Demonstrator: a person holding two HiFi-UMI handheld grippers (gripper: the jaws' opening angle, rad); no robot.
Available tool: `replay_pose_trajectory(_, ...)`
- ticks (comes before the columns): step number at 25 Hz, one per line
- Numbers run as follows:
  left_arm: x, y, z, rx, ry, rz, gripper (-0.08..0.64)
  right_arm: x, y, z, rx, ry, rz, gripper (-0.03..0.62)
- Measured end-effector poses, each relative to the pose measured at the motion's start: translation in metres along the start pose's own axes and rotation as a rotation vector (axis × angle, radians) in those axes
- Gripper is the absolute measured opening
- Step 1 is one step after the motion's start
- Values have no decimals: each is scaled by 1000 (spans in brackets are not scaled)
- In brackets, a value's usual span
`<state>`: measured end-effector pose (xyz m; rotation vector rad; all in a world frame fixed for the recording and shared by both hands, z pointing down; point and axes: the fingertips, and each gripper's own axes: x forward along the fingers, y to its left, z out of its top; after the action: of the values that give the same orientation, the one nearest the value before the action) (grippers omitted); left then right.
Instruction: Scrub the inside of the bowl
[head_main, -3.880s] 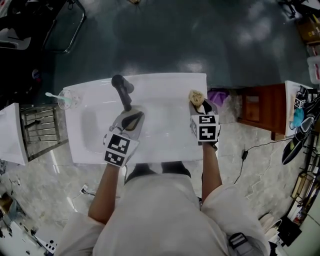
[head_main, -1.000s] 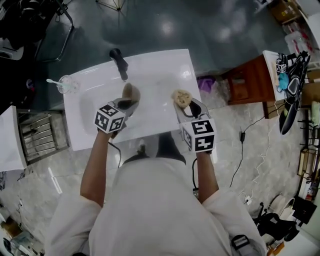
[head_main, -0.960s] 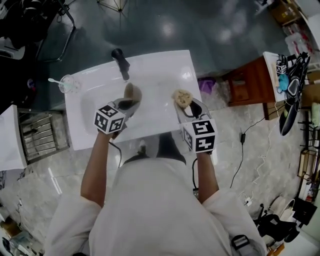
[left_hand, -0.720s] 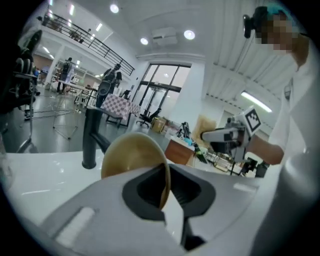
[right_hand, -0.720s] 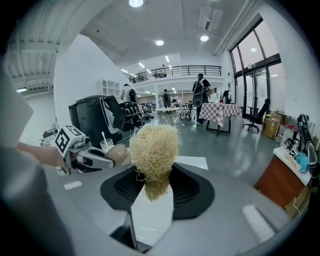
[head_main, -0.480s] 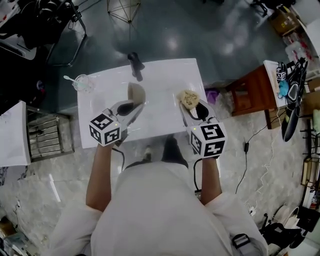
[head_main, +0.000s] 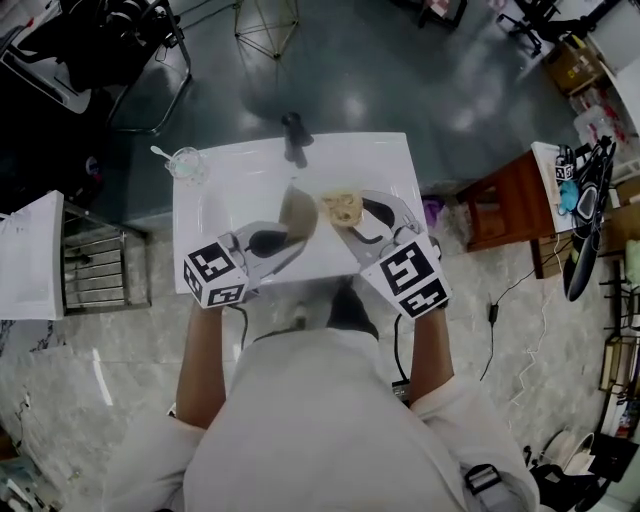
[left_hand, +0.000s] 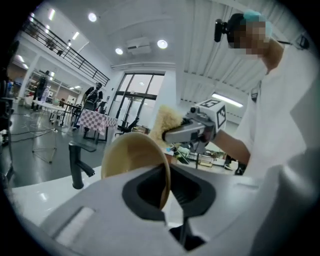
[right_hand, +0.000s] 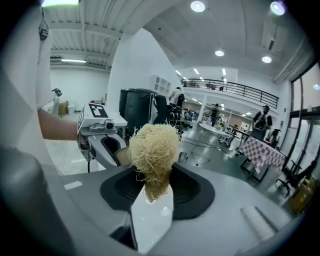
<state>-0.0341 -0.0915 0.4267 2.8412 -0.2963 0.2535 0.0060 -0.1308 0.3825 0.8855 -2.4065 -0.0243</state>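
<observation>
A tan bowl (head_main: 297, 215) hangs tipped on its side above the white sink top (head_main: 225, 200), its rim pinched in my left gripper (head_main: 285, 240), which is shut on it. In the left gripper view the bowl (left_hand: 131, 156) fills the space just past the jaws. My right gripper (head_main: 355, 222) is shut on a pale loofah scrubber (head_main: 342, 208), held right beside the bowl's open side. The right gripper view has the scrubber (right_hand: 152, 150) upright between the jaws, with the left gripper (right_hand: 102, 131) close behind it.
A black faucet (head_main: 293, 135) stands at the sink's far edge. A glass with a spoon (head_main: 185, 163) sits at the back left corner. A metal rack (head_main: 95, 270) is to the left, and a wooden stand (head_main: 510, 205) to the right.
Both grippers have lifted off the sink and swung toward each other. The bowl and the scrubber, a hand's width apart before, now nearly meet.
</observation>
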Motion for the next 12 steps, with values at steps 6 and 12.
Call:
replay_pose_trajectory(6,-9,-25,-5,69,25,-119,15,22,8,2,-230,65,62,156)
replay_pose_trajectory(12,-17,-48,3,129,2,-202,21,39,5,-4,-414,144,18,158)
